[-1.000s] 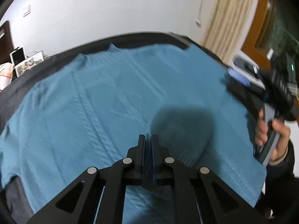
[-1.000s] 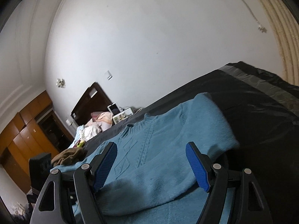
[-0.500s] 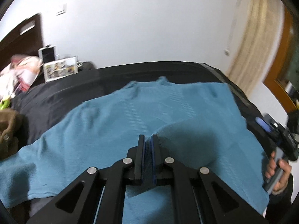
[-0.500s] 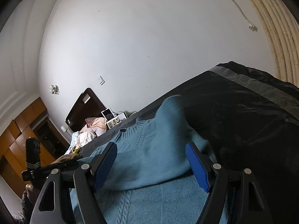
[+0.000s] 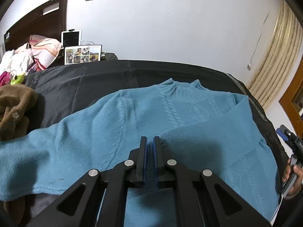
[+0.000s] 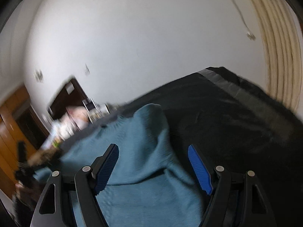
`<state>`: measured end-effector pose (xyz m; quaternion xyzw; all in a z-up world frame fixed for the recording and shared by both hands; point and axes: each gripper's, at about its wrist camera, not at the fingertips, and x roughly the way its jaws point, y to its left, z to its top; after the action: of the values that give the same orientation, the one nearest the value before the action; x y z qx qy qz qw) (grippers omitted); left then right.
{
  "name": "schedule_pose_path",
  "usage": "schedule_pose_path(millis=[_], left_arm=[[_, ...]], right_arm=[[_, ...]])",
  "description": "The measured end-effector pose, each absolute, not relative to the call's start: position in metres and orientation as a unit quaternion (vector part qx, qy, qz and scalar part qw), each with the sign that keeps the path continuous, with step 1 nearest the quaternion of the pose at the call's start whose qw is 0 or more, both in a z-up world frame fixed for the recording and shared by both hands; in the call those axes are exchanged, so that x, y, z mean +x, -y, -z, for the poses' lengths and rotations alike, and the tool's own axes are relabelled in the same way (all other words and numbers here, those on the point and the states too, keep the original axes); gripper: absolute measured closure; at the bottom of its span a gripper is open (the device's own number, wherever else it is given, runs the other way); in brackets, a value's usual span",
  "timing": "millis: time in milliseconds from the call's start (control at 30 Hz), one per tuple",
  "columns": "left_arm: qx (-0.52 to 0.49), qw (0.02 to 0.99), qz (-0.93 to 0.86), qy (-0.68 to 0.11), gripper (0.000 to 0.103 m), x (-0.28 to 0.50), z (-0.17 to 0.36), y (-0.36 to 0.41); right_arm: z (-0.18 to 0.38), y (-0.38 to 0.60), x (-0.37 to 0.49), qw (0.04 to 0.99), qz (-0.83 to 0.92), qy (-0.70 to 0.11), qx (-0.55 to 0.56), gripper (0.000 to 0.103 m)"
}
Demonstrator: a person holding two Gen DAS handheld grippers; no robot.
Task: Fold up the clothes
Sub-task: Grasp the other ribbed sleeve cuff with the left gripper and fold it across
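Note:
A blue knitted sweater (image 5: 132,117) lies spread on the black bed cover (image 5: 90,77), collar toward the far wall. Its right sleeve (image 5: 217,132) is folded across the body. My left gripper (image 5: 150,141) is shut on a piece of the sweater's fabric above the body. The left sleeve (image 5: 28,162) stretches out to the left. In the right wrist view, my right gripper (image 6: 153,155) is open and empty, low over the blurred sweater (image 6: 144,151). The right gripper also shows at the left wrist view's right edge (image 5: 289,143).
A brown garment (image 5: 15,106) lies on the bed at the left. Pillows and clothes (image 5: 34,54), a tablet (image 5: 71,38) and a photo frame (image 5: 83,54) are by the dark headboard (image 5: 37,19). Beige curtains (image 5: 274,60) hang at the right.
My left gripper has swung left with the fabric, and the view now faces the collar and headboard. My right gripper has stayed open and moved; its view is now blurred.

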<state>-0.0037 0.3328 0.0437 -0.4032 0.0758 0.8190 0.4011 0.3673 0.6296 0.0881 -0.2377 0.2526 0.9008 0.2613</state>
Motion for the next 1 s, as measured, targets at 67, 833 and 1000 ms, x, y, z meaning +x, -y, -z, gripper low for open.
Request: schedule_pose_path(millis=[67,833,1000], left_arm=[[-0.408,0.401,-0.817,-0.072,0.096,-0.007,-0.04,-0.332],[-0.435,0.364,-0.823,-0.046,0.096,-0.035,-0.023,-0.308],[-0.432,0.395,-0.809,-0.053,0.096,-0.028,-0.024,-0.315]], right_arm=[[-0.094,-0.63,0.344,0.266,-0.897,-0.203,-0.291,0.025],[-0.073,-0.686,0.25,0.317,-0.88,-0.102,-0.339,0.025],[-0.073,-0.697,0.268,0.392,-0.841,-0.062,-0.369,0.025]])
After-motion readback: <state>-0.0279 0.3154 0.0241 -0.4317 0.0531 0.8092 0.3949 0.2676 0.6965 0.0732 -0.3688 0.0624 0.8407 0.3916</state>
